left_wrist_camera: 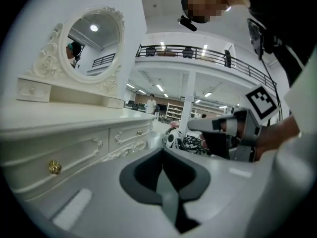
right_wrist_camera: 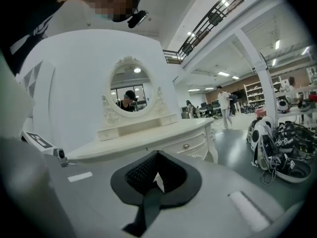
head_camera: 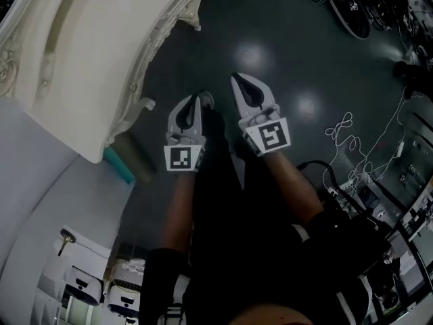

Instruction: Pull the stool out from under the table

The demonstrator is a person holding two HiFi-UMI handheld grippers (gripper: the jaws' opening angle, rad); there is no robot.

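Observation:
The cream dressing table (head_camera: 81, 53) with carved legs fills the head view's upper left. It also shows in the left gripper view, dressing table (left_wrist_camera: 74, 133), and in the right gripper view, dressing table (right_wrist_camera: 148, 138). A teal-edged thing (head_camera: 119, 165) pokes out beneath the table's edge; I cannot tell whether it is the stool. My left gripper (head_camera: 201, 100) and right gripper (head_camera: 239, 81) hang side by side over the dark floor, right of the table, both shut on nothing. The left gripper (left_wrist_camera: 163, 168) and right gripper (right_wrist_camera: 157, 176) point level, above the floor.
An oval mirror (right_wrist_camera: 131, 88) stands on the table. White cables (head_camera: 352, 141) and a metal rack (head_camera: 406, 202) lie to the right, dark gear (head_camera: 352, 5) at the top right, and white boxes (head_camera: 88, 276) at the lower left. Helmets and gear (right_wrist_camera: 282, 148) sit on the floor.

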